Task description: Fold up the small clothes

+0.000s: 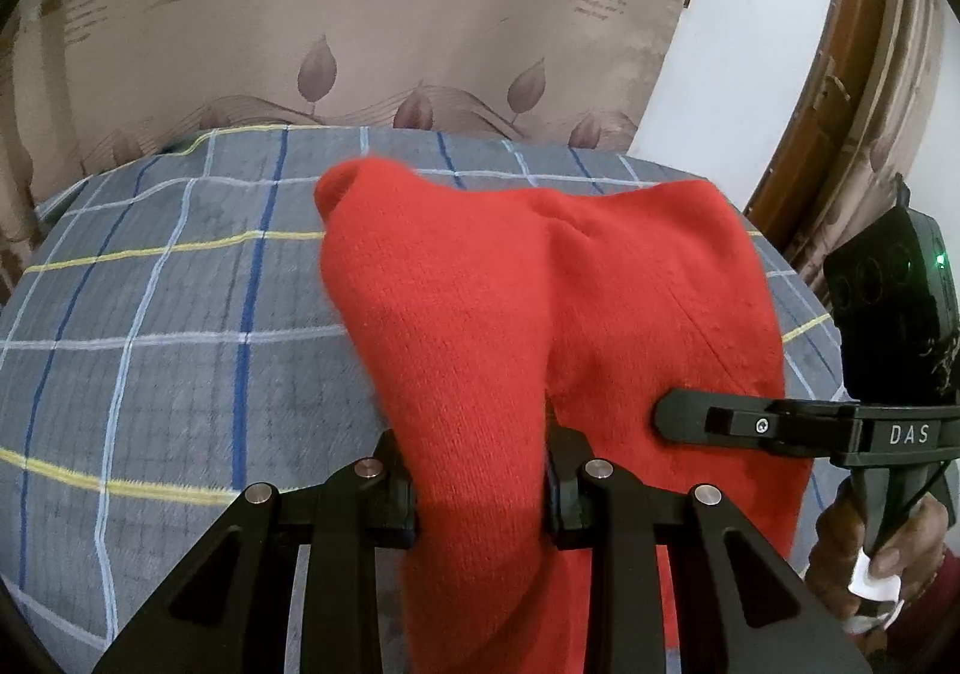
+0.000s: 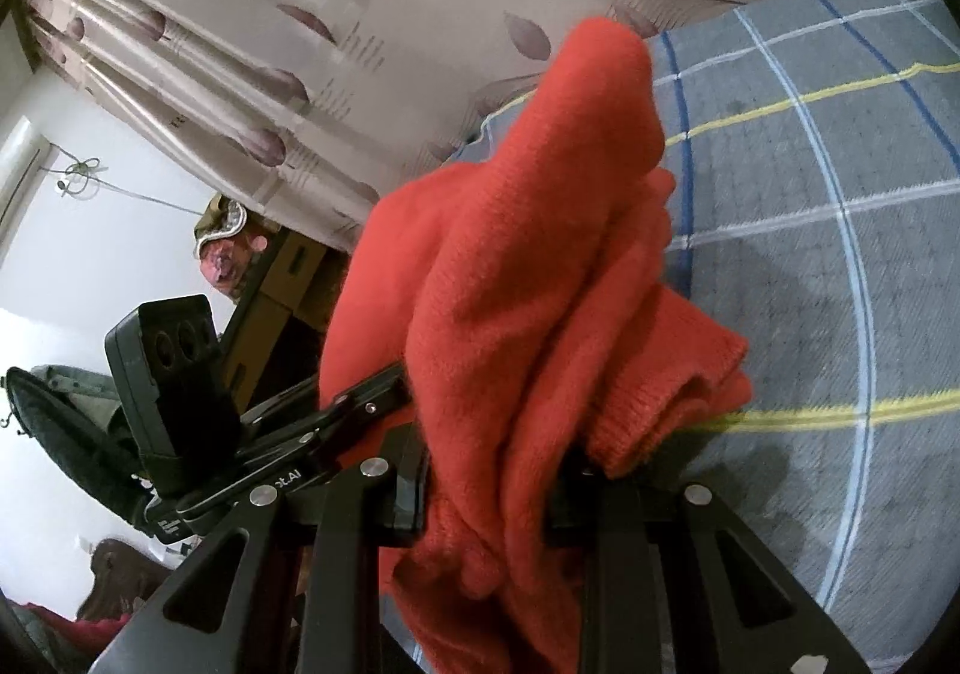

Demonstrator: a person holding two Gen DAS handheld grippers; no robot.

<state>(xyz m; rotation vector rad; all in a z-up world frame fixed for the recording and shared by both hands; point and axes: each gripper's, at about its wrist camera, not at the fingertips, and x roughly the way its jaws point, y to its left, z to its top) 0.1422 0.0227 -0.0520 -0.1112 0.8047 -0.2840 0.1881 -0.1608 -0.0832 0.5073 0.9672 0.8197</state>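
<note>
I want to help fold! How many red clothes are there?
1. One red knit garment hangs bunched between both grippers above the plaid bedcover: the left gripper and the right gripper each pinch part of it. Folds could hide another piece.

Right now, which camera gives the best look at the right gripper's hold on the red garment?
The right wrist view: the right gripper is shut on the bunched red garment between its fingers. The left wrist view shows only one finger of it from the side, lying against the cloth.
</note>
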